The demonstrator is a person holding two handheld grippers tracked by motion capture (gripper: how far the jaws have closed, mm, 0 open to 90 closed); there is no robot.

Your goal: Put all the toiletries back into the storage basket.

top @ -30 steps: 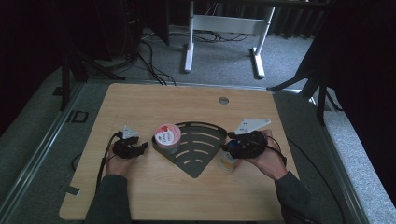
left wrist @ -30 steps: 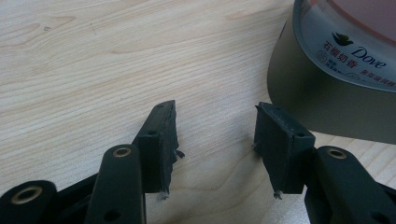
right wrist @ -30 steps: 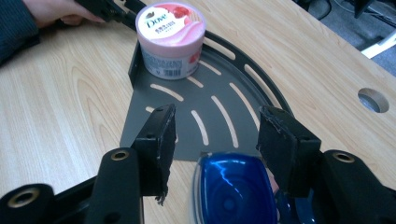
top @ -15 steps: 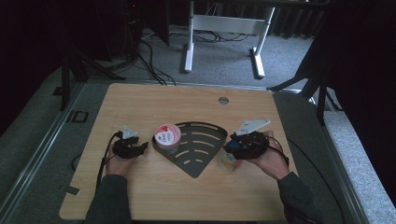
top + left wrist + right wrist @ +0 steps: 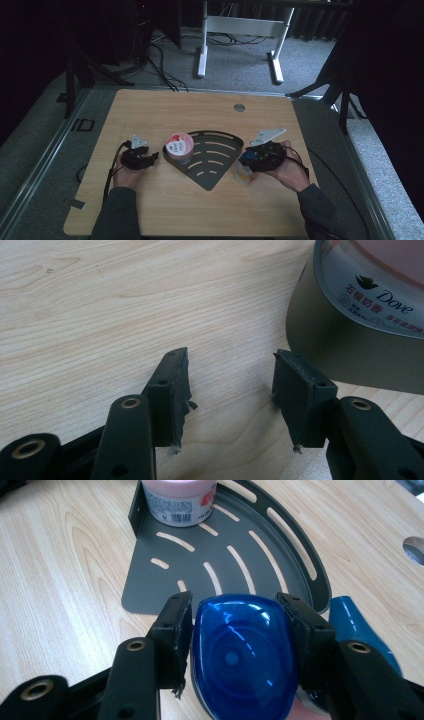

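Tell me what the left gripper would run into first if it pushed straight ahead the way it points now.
Probably bare table. The left gripper has open jaws with nothing between them, and wood lies straight ahead. The Dove jar stands off to the right of that line; the right jaw might graze its wall, though depth is unclear.

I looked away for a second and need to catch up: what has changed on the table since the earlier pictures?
The right claw has just been closing its jaws on the blue cap of the small bottle standing beside the dark slotted tray; the pads now sit against the cap. The left claw stays open near the pink-lidded jar, which remains on the tray's left corner.
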